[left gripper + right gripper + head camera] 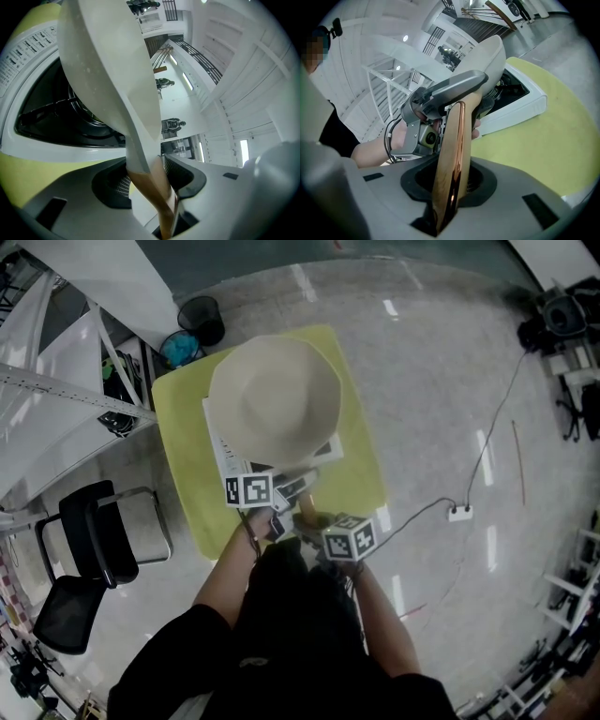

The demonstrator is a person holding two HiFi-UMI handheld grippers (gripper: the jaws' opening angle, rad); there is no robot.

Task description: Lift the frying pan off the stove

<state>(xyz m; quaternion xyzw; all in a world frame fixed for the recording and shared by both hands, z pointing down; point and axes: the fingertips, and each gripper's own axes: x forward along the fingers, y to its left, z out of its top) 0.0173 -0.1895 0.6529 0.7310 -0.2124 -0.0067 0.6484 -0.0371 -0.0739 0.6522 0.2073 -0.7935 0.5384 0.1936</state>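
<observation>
The cream frying pan [272, 399] is tilted up off the white stove [223, 460], its underside facing the head view and hiding most of the stove. In the left gripper view the pan [108, 70] rises above the burner well of the stove [28, 70], and its brown handle [152, 183] runs down between the jaws of my left gripper [147, 180], which is shut on it. My right gripper [450, 187] grips the same handle [452, 154] lower down, just behind the left gripper [440, 101]. Both grippers sit close together at the table's near edge: left gripper [281, 486], right gripper [305, 517].
The stove stands on a yellow-green table [183, 474]. A black chair [94, 540] is at the left, with a black bin [202, 320] beyond the table's far corner. A power strip with its cable [459, 513] lies on the shiny floor to the right. White framework [66, 381] fills the upper left.
</observation>
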